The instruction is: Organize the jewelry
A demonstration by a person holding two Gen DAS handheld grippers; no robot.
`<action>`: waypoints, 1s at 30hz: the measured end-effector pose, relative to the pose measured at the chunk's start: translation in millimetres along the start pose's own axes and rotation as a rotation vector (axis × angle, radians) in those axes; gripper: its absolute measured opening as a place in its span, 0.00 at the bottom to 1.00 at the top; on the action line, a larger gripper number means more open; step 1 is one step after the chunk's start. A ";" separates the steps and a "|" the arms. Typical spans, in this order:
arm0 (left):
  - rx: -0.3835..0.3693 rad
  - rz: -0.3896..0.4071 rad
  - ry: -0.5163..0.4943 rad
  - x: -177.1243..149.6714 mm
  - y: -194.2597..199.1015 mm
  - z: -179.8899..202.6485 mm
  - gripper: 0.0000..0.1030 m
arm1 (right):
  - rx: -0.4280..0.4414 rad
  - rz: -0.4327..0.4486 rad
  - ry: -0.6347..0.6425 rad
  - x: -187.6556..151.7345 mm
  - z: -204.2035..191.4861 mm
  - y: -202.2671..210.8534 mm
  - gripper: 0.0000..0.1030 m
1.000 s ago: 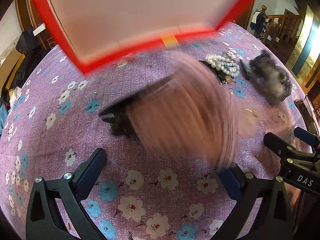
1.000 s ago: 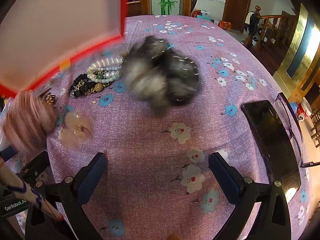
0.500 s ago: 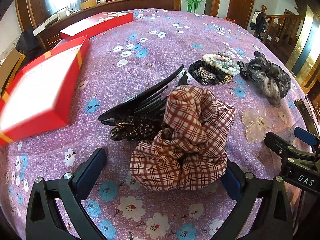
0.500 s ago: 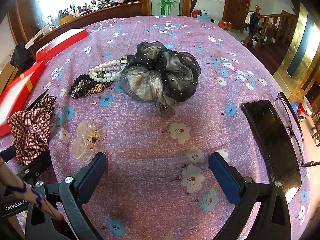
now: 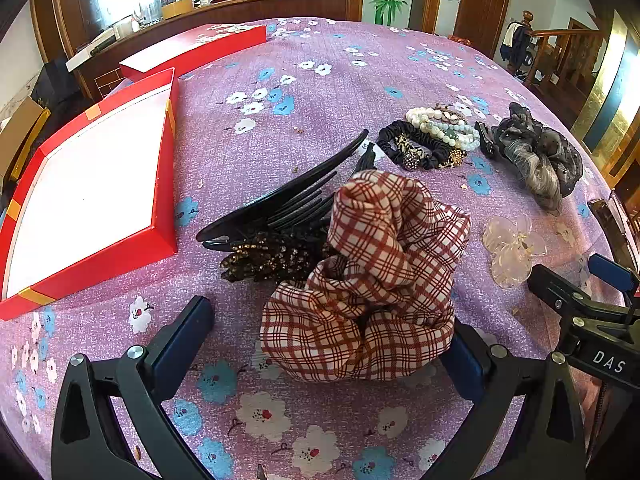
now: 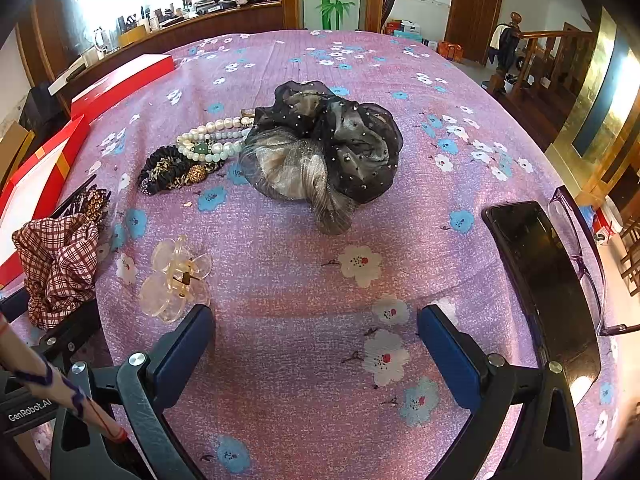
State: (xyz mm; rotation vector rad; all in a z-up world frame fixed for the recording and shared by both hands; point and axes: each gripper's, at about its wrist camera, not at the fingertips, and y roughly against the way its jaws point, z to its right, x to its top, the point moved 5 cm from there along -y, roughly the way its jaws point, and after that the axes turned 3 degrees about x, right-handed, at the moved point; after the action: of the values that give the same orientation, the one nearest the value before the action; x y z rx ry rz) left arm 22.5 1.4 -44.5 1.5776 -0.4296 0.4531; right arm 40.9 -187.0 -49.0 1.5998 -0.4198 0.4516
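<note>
Landed and at rest now, after hanging overhead a second ago and sliding blurred half a second ago: red box (image 5: 120, 264), open side up, white inside, at the left edge of the surface (image 5: 320, 80), with its lid (image 5: 192, 52) farther back. Nothing else shifted in the last half second.

From the left wrist: left tool (image 5: 328, 320) spread wide, clamped on nothing, with the plaid scrunchie (image 5: 364, 280) sitting between the fingers near the front edge and seemingly brushing the right one. Just behind it and touching it, a black comb clip (image 5: 280, 208) over a sequinned piece (image 5: 272, 256). Toward the right edge, a clear flower claw clip (image 5: 512, 248), pearl bracelets (image 5: 444, 126) overlapping a leopard hair tie (image 5: 416, 148), and a grey organza scrunchie (image 5: 536, 160).

Likely handling: scrunchie soft, light, squashy, no risk of breaking, so best pinched across a thick fold of the bunched cloth, lifting clear of the comb teeth to avoid snagging. Pearls probably slippery and prone to drape, better hooked than squeezed. Clear clip stiff and likely brittle.

From the right wrist: right tool (image 6: 314, 316) also spread wide and empty, over bare cloth near the front edge, clear clip just beside its left finger. Grey scrunchie at the middle, pearls and hair tie to its left. Dark phone (image 6: 540, 280) and glasses (image 6: 580, 240) along the right edge, best left alone.
</note>
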 end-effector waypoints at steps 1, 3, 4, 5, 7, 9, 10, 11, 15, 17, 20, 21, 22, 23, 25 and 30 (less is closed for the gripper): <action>0.000 0.000 0.000 0.0 -0.1 0.0 1.00 | 0.000 0.000 0.000 0.0 0.0 0.0 1.00; 0.000 0.000 0.000 -0.2 -0.2 0.0 1.00 | 0.000 0.001 0.000 -0.1 0.0 0.3 1.00; 0.000 0.000 0.000 -0.4 -0.2 0.2 1.00 | 0.000 0.000 0.000 0.0 0.1 0.3 1.00; 0.000 0.000 0.000 0.1 0.0 -0.1 1.00 | 0.000 0.001 0.000 0.1 0.2 0.5 1.00; 0.009 0.000 0.021 0.4 -0.3 -0.1 1.00 | 0.001 0.001 0.000 0.5 0.3 0.6 1.00; 0.036 0.000 0.031 0.5 -0.6 3.0 1.00 | 0.004 0.003 -0.002 0.2 0.6 1.0 1.00; 0.038 -0.006 0.022 -1.5 1.5 4.0 1.00 | 0.008 0.005 -0.004 0.1 1.0 1.7 1.00; 0.027 -0.005 0.005 -1.9 4.8 5.7 1.00 | 0.015 0.010 -0.007 -0.7 1.3 3.3 1.00; 0.043 0.188 -0.036 -9.4 48.1 3.3 1.00 | 0.021 0.092 -0.034 -4.7 7.4 32.1 1.00; 0.028 0.278 -0.037 -18.3 71.7 -0.8 1.00 | 0.061 0.146 -0.067 -9.8 8.6 52.3 1.00; 0.010 0.379 -0.001 -28.7 100.6 -10.9 1.00 | 0.110 0.236 -0.082 -18.9 3.2 79.8 1.00; 0.024 0.421 0.010 -31.1 109.8 -13.3 1.00 | 0.118 0.263 -0.079 -21.1 0.1 88.1 1.00; 0.037 0.468 0.014 -33.1 120.7 -14.9 1.00 | 0.132 0.293 -0.075 -23.0 -3.5 96.9 1.00; 0.043 0.497 0.014 -34.3 128.1 -16.1 1.00 | 0.137 0.311 -0.075 -23.6 -6.3 102.5 1.00; 0.055 0.538 0.015 -31.9 136.4 -20.8 1.00 | 0.140 0.333 -0.061 -23.1 -14.4 111.4 1.00; 0.026 0.484 0.036 -28.7 129.1 -30.0 1.00 | 0.102 0.309 -0.038 -23.3 -23.7 103.8 1.00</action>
State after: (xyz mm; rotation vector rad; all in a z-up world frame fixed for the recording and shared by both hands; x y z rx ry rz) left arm -71.0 24.5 50.9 1.4830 -0.7851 0.8567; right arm -34.1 -171.1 28.6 1.6500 -0.6869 0.6867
